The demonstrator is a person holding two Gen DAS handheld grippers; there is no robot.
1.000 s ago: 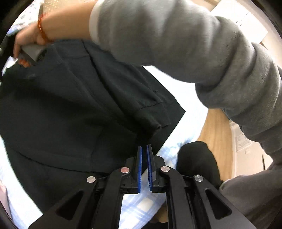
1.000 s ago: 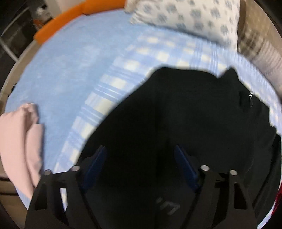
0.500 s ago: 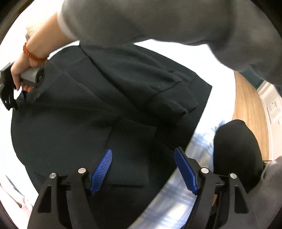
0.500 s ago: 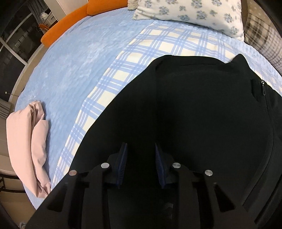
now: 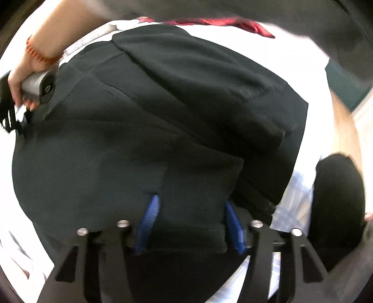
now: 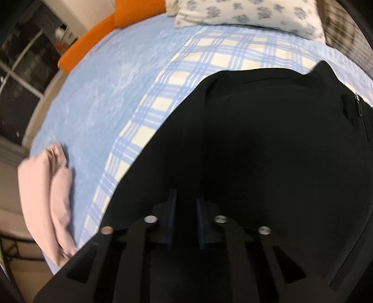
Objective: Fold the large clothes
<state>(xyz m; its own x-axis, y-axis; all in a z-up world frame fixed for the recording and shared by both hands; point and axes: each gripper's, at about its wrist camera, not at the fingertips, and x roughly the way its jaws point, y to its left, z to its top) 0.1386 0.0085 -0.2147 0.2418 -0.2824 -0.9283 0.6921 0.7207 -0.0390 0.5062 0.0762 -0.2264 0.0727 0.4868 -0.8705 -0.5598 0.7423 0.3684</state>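
A large black zip jacket (image 5: 144, 130) lies spread on the bed with both sleeves laid across its body. My left gripper (image 5: 191, 209) is open, its blue pads straddling the cuff end of the near sleeve (image 5: 193, 205) at the jacket's lower edge. My right gripper (image 6: 185, 205) is nearly closed, with black cloth of the jacket (image 6: 268, 151) between its pads near the shoulder and collar end. In the left wrist view the right gripper's grey handle (image 5: 39, 87) shows in a hand at the jacket's far left corner.
The bed has a blue plaid sheet (image 6: 209, 58) over a light blue blanket (image 6: 105, 81). A folded pink cloth (image 6: 46, 198) lies at the bed's left edge. A floral pillow (image 6: 251, 14) and an orange cushion (image 6: 105, 30) lie at the head. A red cloth (image 5: 221, 23) lies beyond the jacket.
My left gripper opened and moved down over the sleeve cuff. My right gripper closed from wide open onto the black cloth near the collar end.
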